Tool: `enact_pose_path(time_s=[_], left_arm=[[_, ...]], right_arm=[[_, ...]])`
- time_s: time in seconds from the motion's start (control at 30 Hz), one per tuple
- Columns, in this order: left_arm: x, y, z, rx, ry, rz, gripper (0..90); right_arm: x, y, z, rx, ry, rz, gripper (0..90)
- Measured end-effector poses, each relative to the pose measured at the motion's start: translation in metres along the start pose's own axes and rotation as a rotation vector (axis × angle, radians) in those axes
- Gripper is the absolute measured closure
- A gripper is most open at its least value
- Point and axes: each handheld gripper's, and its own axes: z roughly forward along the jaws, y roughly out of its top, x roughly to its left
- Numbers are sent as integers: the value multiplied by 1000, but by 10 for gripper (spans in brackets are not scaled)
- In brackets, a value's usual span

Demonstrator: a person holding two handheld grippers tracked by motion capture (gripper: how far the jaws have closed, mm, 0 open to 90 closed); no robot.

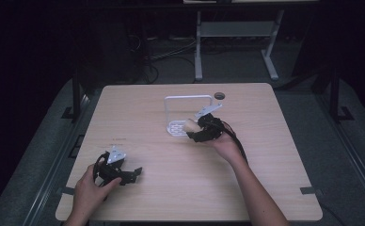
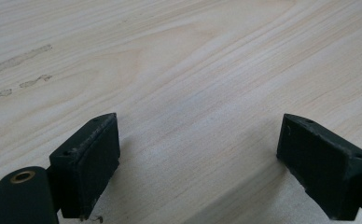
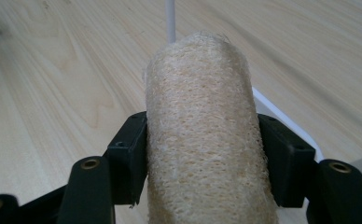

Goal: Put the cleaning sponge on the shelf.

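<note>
Dark floor and a metal table frame lie beyond the pale wooden table [image 1: 265, 165]. From the bottom edge the person's left forearm reaches up to the near-left part of the table, where the left hand [image 1: 90, 187] holds the left gripper [image 1: 132, 173] low over bare wood, its jaws spread wide with nothing between them. The right arm stretches forward and inward to mid-table. There the right gripper [image 1: 193, 131] pinches a beige loofah sponge [image 3: 202, 140] between its jaws, just over the perforated base of a white wire rack [image 1: 171, 101] that stands toward the far side.
</note>
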Motion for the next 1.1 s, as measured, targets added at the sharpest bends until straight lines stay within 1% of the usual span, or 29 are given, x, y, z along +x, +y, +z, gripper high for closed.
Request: enact_pose_path(time_s=[0.3, 0.53, 0.67, 0.73, 0.83, 1.0, 1.1], left_arm=[[0, 0, 0, 0, 0, 0, 126], [0, 0, 0, 0, 0, 0, 126], [0, 0, 0, 0, 0, -1, 126], [0, 0, 0, 0, 0, -1, 126], [0, 0, 0, 0, 0, -1, 126], [0, 0, 0, 1, 1, 1, 126], [0, 0, 0, 1, 1, 1, 126]], right_arm=[[-1, 8, 13, 6, 0, 2, 393], [-1, 8, 26, 11, -11, 9, 393], [-3, 7, 35, 22, -15, 24, 393], [-3, 8, 40, 26, -9, 32, 393], [-3, 10, 45, 34, -17, 39, 392], [-3, 13, 51, 43, -34, 22, 392], [-2, 15, 54, 43, -37, 24, 392]])
